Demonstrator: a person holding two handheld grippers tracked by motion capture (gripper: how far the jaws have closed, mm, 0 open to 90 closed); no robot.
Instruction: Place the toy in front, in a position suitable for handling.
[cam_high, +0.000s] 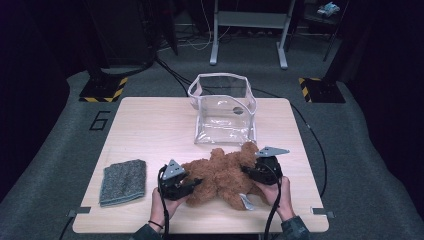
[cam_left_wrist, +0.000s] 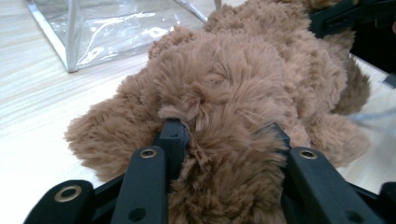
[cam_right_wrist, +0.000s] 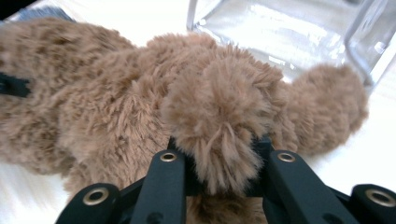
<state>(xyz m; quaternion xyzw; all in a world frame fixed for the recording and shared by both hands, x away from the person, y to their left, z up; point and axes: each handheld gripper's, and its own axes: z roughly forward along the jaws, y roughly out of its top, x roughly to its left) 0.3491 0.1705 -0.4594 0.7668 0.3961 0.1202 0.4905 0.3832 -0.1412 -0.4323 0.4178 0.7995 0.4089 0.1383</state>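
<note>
A brown plush bear (cam_high: 220, 175) lies on the wooden table (cam_high: 150, 125) near its front edge. My left gripper (cam_high: 192, 184) grips the toy's left side; in the left gripper view its jaws (cam_left_wrist: 224, 135) sink deep into the fur of the bear (cam_left_wrist: 243, 79). My right gripper (cam_high: 248, 171) holds the toy's right side. In the right gripper view its jaws (cam_right_wrist: 217, 149) pinch a fluffy round part of the bear (cam_right_wrist: 215, 102). Behind the toy stands a clear plastic bag (cam_high: 225, 110) with its top open, also visible in both gripper views (cam_left_wrist: 93, 32) (cam_right_wrist: 289, 32).
A folded grey cloth (cam_high: 122, 181) lies at the table's front left. A white tag (cam_high: 245, 201) sticks out under the bear. Cables run across the floor beyond the table, and a white frame (cam_high: 250, 30) stands farther back.
</note>
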